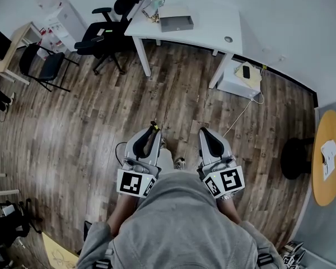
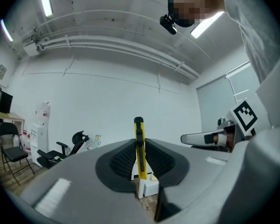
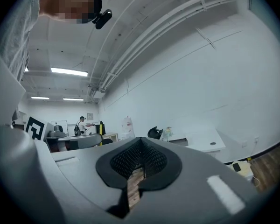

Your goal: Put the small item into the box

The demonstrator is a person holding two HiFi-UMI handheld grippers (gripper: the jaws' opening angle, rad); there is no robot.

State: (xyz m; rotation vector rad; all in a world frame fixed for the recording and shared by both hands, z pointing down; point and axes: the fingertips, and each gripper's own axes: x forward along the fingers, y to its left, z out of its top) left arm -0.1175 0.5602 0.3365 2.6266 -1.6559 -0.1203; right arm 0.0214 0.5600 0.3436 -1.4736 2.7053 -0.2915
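Left tongs (image 1: 147,143) narrow, clamped on yellow knife (image 2: 139,146); knife upright between pads, top end sticking out past tips. Right tongs (image 3: 139,166) closed, nothing in them. Box (image 1: 176,19) on white bench (image 1: 215,24), left of middle, well apart from person across wooden floor (image 1: 89,128).

Risks:
- grip is on thin flat sides, so knife may pivot or slide out on walk over
- cable (image 1: 242,112) on floor near bench's right leg, trip hazard
- box opening unclear from here, so knife could miss it and land on bench
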